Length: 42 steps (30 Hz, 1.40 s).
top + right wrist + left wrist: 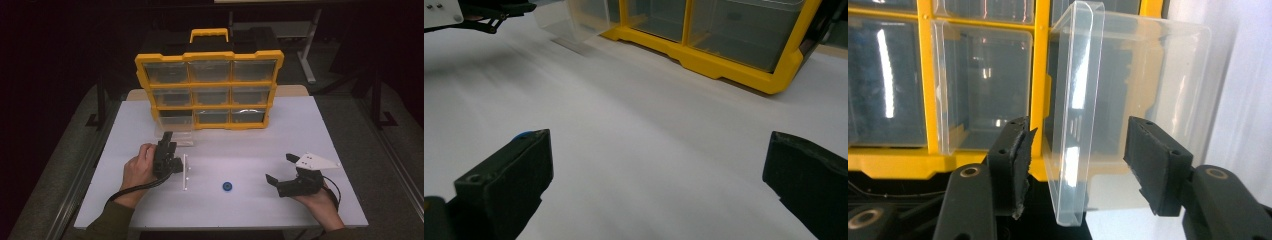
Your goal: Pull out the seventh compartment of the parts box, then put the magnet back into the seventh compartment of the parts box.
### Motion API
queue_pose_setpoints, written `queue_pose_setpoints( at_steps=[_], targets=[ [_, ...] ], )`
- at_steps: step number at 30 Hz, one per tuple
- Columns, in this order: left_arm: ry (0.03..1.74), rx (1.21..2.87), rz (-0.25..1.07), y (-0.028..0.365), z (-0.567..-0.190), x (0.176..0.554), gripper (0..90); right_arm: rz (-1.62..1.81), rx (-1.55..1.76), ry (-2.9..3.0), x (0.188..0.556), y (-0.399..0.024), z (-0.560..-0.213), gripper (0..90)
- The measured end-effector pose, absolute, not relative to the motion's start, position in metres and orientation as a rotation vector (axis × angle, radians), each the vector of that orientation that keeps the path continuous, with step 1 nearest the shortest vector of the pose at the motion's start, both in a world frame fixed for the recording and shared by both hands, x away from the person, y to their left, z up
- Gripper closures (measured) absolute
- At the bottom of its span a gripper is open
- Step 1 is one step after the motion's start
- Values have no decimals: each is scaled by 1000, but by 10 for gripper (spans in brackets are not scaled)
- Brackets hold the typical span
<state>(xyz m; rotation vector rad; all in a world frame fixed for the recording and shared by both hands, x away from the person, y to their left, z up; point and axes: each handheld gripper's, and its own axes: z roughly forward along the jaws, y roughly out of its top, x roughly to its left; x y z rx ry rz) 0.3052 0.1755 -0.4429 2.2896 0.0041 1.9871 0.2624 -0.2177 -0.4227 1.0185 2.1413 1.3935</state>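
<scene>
A yellow organizer (227,54) (1039,75) (714,65) with clear drawers stands upright at the back of the white table. Its bottom-left clear drawer (176,134) (1128,75) (569,20) is pulled out onto the table. My left gripper (167,137) (1078,150) is turned on its side, and its jaws stand on either side of the drawer's near wall with gaps at both pads. Open and holding nothing, my right gripper (280,167) (656,170) hovers low at the front right. A small blue disc (227,186) (523,134) lies between the two hands.
The white table (310,130) ends at a front edge close to the person's forearms. A thin white plate (185,171) stands edge-on beside the left gripper. Dark floor and table legs surround the work area.
</scene>
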Motion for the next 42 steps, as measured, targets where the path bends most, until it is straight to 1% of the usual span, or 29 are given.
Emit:
queue_pose_setpoints(
  at_steps=[1,4,9,10,18,19,24,34,36,38,42],
  targets=[
    [12,2289,1990,176,-442,303,403,1392,1013,2143,262,-218,-423,0],
    [26,2287,1983,177,-441,299,387,1393,1017,2142,262,-217,-423,0],
    [40,2286,1969,178,-439,293,321,1392,1014,2141,262,-218,-422,0],
    [44,2292,1965,178,-439,292,321,1391,1014,2142,262,-218,-423,0],
    [56,2279,1969,177,-441,284,192,1390,1013,2141,262,-218,-423,0],
    [65,2276,1966,177,-440,281,192,1390,1013,2141,262,-218,-423,0],
    [66,2283,1961,176,-443,276,138,1389,1016,2143,263,-217,-423,0],
    [90,2291,1954,178,-447,271,85,1391,1020,2143,263,-216,-423,0],
    [103,2290,1949,178,-448,271,66,1391,1020,2143,263,-217,-423,0],
    [109,2293,1947,178,-449,270,26,1391,1019,2142,263,-217,-423,0],
    [129,2299,1928,178,-451,269,0,1389,1020,2144,263,-217,-423,0]
  ],
)
